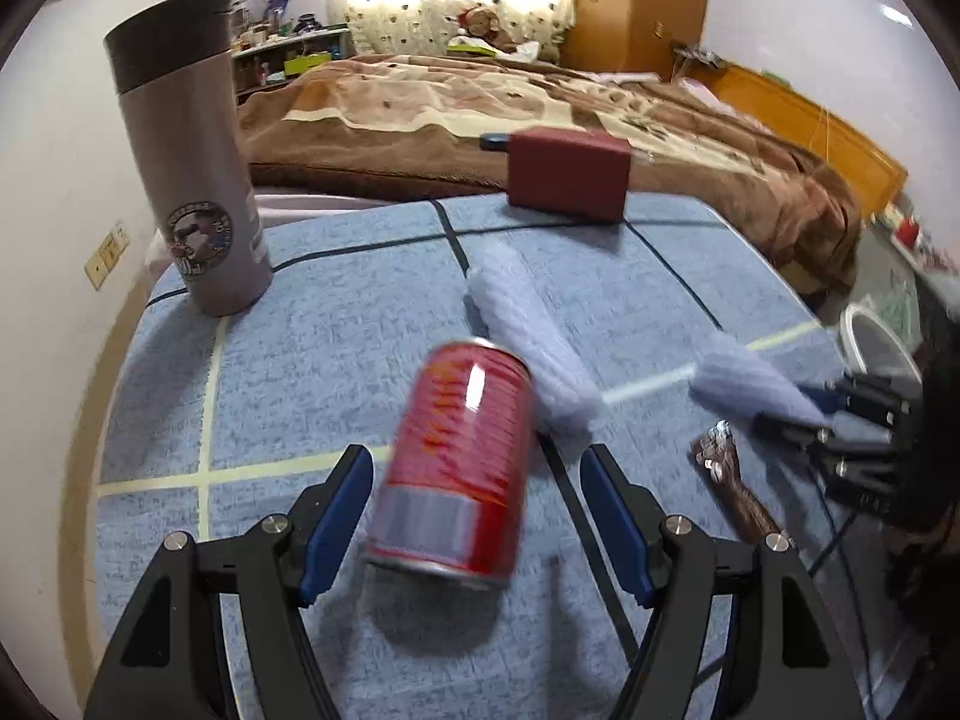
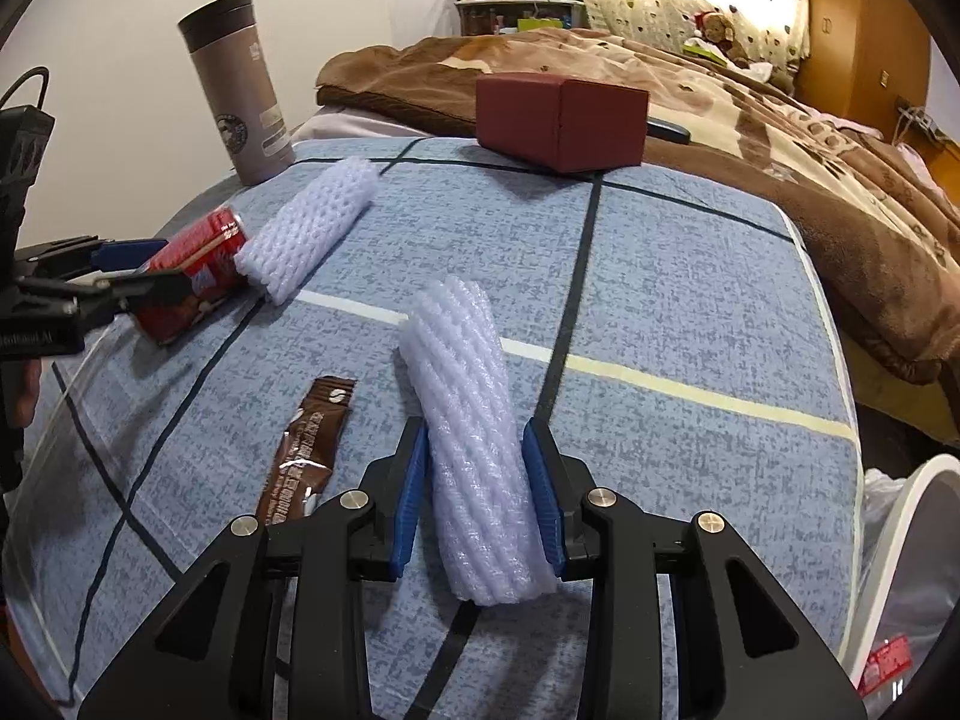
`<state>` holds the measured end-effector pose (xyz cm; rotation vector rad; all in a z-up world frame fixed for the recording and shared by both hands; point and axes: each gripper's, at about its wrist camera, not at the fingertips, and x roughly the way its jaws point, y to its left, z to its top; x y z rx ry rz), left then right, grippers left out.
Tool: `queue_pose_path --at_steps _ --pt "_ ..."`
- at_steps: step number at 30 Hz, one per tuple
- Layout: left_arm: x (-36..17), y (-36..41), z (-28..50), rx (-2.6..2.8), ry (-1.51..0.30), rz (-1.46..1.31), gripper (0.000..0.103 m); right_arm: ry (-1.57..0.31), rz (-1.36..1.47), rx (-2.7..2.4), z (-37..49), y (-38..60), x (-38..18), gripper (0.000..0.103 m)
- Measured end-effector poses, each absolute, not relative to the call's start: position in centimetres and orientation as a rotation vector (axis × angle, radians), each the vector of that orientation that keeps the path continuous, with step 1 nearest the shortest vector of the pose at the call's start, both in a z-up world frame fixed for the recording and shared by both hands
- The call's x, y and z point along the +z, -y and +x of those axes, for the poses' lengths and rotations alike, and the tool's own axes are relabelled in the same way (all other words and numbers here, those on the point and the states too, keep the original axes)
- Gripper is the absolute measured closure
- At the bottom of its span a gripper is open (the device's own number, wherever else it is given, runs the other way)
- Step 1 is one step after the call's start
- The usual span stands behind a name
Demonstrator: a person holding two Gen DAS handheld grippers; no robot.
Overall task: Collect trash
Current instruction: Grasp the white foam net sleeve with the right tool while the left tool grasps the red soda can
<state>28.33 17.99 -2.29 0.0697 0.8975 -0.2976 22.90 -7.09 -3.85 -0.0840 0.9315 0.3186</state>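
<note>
A red drink can (image 1: 459, 468) lies on the blue checked cloth (image 1: 336, 348), blurred, between the spread fingers of my left gripper (image 1: 477, 471), which is open and not touching it. The can also shows in the right wrist view (image 2: 195, 273), with the left gripper (image 2: 129, 270) around it. My right gripper (image 2: 480, 438) is shut on a white foam net sleeve (image 2: 474, 438), seen from the left (image 1: 750, 387). A second foam sleeve (image 2: 309, 228) lies beside the can. A brown sachet wrapper (image 2: 303, 456) lies left of my right gripper.
A grey thermos (image 1: 192, 156) stands at the cloth's far left. A dark red box (image 1: 567, 174) sits at the far edge. A bed with a brown blanket (image 1: 480, 102) lies behind. A white bin (image 2: 912, 546) with a bag stands at the right.
</note>
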Motion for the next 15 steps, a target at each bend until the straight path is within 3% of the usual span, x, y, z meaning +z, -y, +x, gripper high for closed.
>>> queue_pose_path --at_steps 3,9,15 --pt "-3.0 -18.1 29.1 -0.261 -0.911 0.061 0.032 -0.931 -0.077 0.318 22.9 7.2 -3.9 0.069" --pt "-3.9 -17.4 29.2 -0.281 -0.940 0.046 0.046 -0.930 -0.071 0.318 22.9 7.2 -3.8 0.071" --pt "-3.8 -16.9 28.4 -0.223 -0.935 0.038 0.046 -0.922 -0.047 0.316 22.6 7.5 -3.6 0.077"
